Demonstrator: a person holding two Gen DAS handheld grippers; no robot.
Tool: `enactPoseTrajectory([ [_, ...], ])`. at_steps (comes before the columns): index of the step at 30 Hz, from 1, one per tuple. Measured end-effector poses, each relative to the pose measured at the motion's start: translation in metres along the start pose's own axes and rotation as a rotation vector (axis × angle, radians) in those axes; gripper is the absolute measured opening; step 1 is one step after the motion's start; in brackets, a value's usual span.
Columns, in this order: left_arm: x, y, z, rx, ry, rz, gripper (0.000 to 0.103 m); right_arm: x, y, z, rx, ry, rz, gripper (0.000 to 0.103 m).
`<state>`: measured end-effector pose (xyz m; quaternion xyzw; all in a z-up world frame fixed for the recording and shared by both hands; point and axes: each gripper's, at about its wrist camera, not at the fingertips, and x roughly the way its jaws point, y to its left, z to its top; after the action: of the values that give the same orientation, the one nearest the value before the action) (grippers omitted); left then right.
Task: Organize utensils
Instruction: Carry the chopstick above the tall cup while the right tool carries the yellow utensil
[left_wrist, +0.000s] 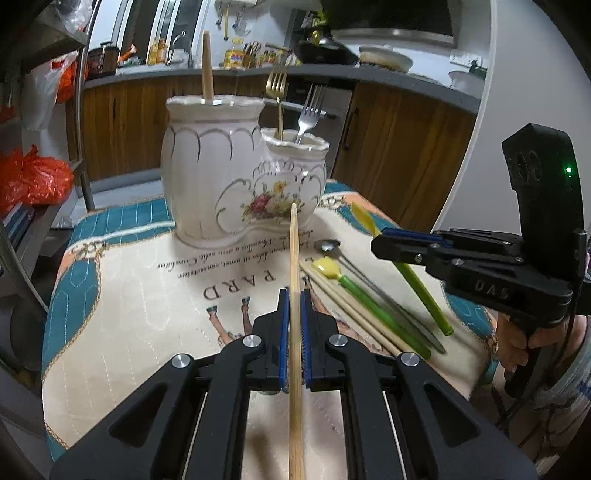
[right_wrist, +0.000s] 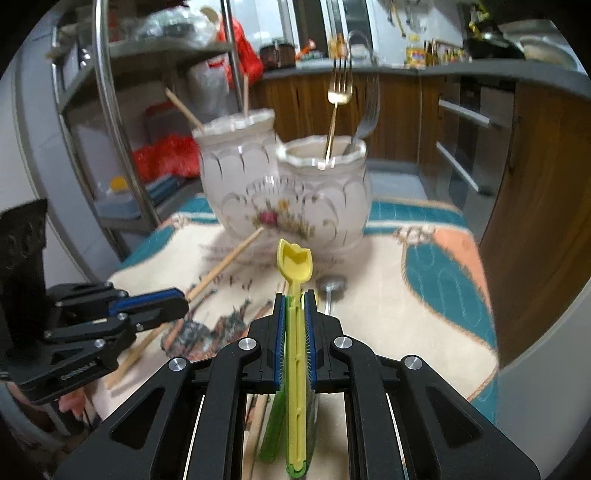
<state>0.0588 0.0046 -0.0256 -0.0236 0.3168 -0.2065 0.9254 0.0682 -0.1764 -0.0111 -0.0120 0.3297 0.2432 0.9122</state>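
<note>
Two claws loaded near holder (left_wrist: 236, 177): left gripper (left_wrist: 294, 332) clamped on chopstick (left_wrist: 294, 258), right gripper (right_wrist: 294, 332) clamped on yellow spoon (right_wrist: 295, 262). Risk: long chopstick tip striking holder rim, twisting loose.

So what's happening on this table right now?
A person is sorting utensils into a white ceramic holder with two hand-held grippers. The left gripper is shut on a wooden chopstick; the right gripper is shut on a yellow-and-green spoon. One chopstick already stands in the taller compartment, and a gold fork and silver fork in the shorter one. More chopsticks and a green-handled utensil lie on the tablecloth.
</note>
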Motion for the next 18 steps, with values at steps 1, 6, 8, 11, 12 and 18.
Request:
enactPoseTrajectory([
  [1,-0.002,-0.001,0.000,0.008,-0.018,0.003,0.006,-0.003,-0.001,0.001,-0.003,-0.016,0.002,0.011],
  [6,-0.019,-0.009,0.004,0.060,-0.125,0.004,0.006,-0.018,-0.002,0.002,-0.015,-0.106,0.014,0.011],
  [8,-0.031,-0.012,0.007,0.085,-0.182,0.007,0.006,-0.024,-0.003,0.006,-0.016,-0.146,0.018,0.011],
  [11,-0.046,-0.012,0.015,0.093,-0.248,0.003,0.006,-0.029,-0.005,0.013,-0.008,-0.194,0.026,0.011],
  [12,-0.050,-0.012,0.019,0.089,-0.264,-0.003,0.006,-0.030,-0.005,0.015,-0.008,-0.202,0.028,0.011],
  [18,-0.083,-0.004,0.053,0.092,-0.376,0.003,0.006,-0.030,-0.008,0.044,-0.011,-0.260,0.041,0.011],
])
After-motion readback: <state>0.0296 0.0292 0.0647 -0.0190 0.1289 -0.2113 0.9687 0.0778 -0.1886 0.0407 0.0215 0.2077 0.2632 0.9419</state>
